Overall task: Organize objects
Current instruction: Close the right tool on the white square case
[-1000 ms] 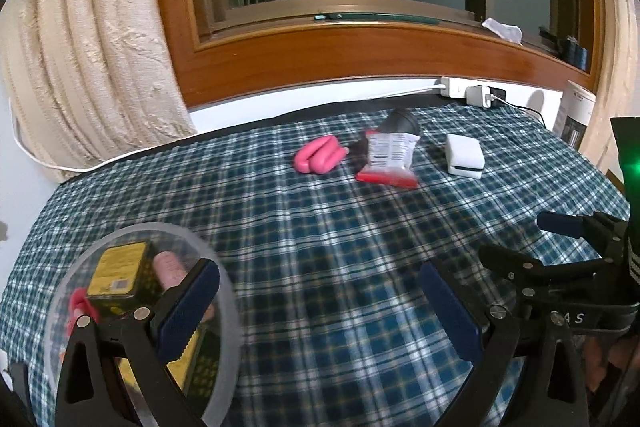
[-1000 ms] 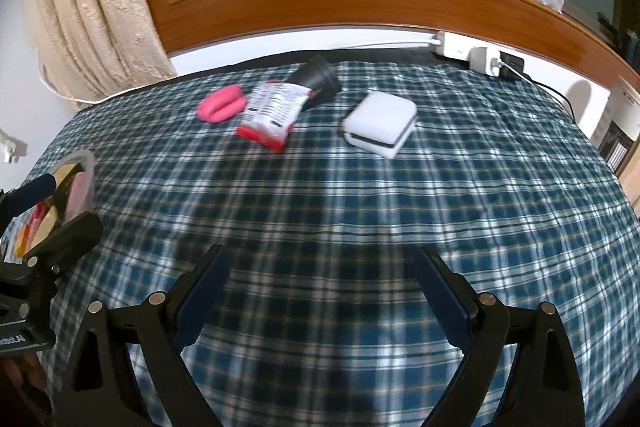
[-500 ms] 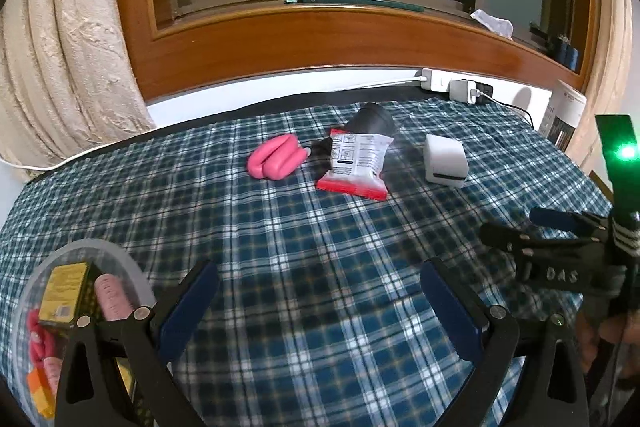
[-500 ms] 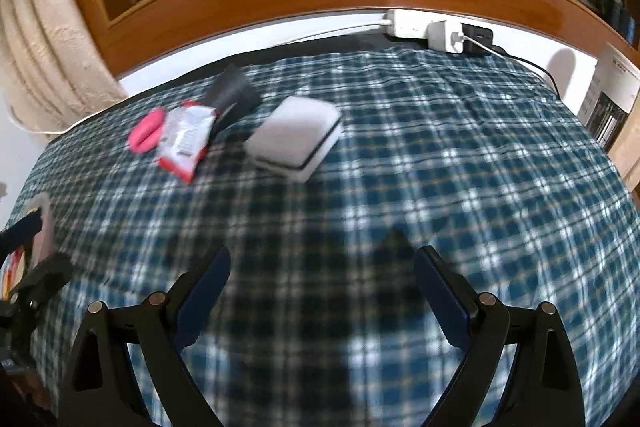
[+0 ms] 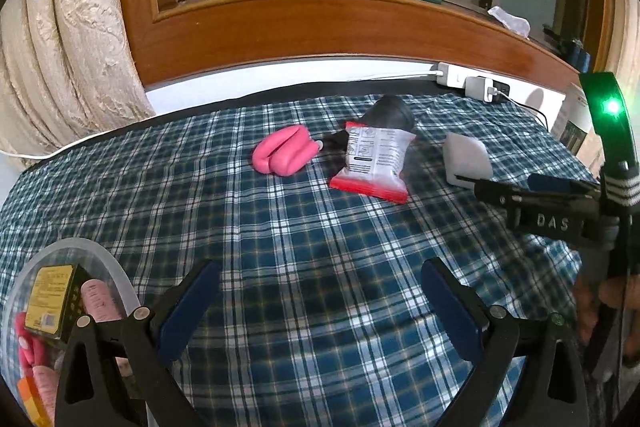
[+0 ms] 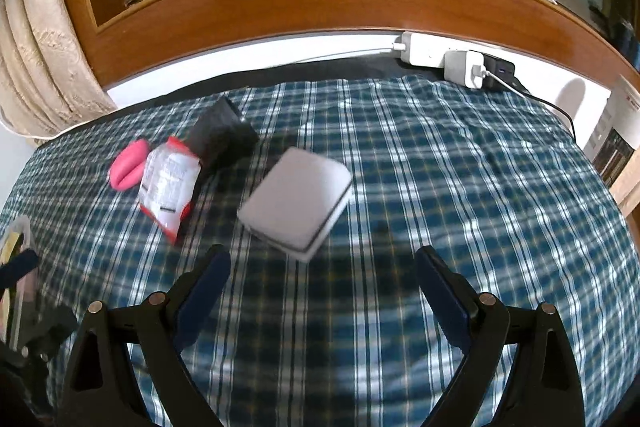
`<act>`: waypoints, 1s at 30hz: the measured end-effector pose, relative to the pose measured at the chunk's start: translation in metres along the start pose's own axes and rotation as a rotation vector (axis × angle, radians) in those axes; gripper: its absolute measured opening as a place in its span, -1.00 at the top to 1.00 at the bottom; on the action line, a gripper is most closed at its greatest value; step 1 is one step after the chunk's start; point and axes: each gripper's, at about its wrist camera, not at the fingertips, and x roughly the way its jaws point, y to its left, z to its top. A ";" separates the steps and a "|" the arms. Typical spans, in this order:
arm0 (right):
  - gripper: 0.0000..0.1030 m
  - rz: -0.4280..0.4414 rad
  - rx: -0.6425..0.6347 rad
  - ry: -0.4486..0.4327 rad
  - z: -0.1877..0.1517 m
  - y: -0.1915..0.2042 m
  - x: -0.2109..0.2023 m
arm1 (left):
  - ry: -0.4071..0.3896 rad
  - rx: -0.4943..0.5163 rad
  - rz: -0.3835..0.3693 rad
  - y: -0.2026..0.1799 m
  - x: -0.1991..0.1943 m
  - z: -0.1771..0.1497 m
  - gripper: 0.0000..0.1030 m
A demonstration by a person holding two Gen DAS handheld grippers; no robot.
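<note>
Nearest the left wrist camera, the left gripper (image 5: 320,303) hangs low over the plaid cloth (image 5: 304,227) with its jaws spread wide and nothing between them; just to its left sits a clear round container (image 5: 100,251) that already holds a yellow-labelled box (image 5: 50,291) and some pink pieces. The right gripper (image 6: 322,287) is likewise wide open and empty, pointed at the white case (image 6: 296,199), which lies on the cloth a little ahead of its fingertips and not yet between them. Judging by that, the step in hand is the reach for the white case, with the container as the likely destination; the next move calls for closing in until the case sits squarely between the pads, then squeezing across its narrower sides, since it lies turned at an angle to the fingers. Farther back lie the red-and-white packet (image 5: 374,163), the pink folded item (image 5: 284,155) and a dark object (image 5: 390,113) partly under the packet, all still loose. The left view shows the container's contents and the right gripper from the side (image 5: 536,191); the right view shows only the container's edge, but gives the case's flat top and dark seam, blurred by motion.
</note>
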 end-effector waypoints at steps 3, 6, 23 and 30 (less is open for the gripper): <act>-0.82 0.001 0.001 -0.005 0.005 0.000 0.005 | 0.005 -0.004 0.002 0.002 0.003 0.000 -0.99; -0.82 -0.004 -0.007 -0.003 0.008 0.001 0.012 | 0.010 -0.005 0.002 0.003 0.006 0.001 -0.99; -0.82 0.010 -0.004 0.047 0.017 0.002 0.032 | 0.046 -0.012 -0.001 0.004 0.021 -0.001 -0.99; -0.82 -0.009 -0.034 0.071 0.016 0.007 0.037 | 0.047 -0.015 -0.003 0.004 0.021 -0.001 -0.99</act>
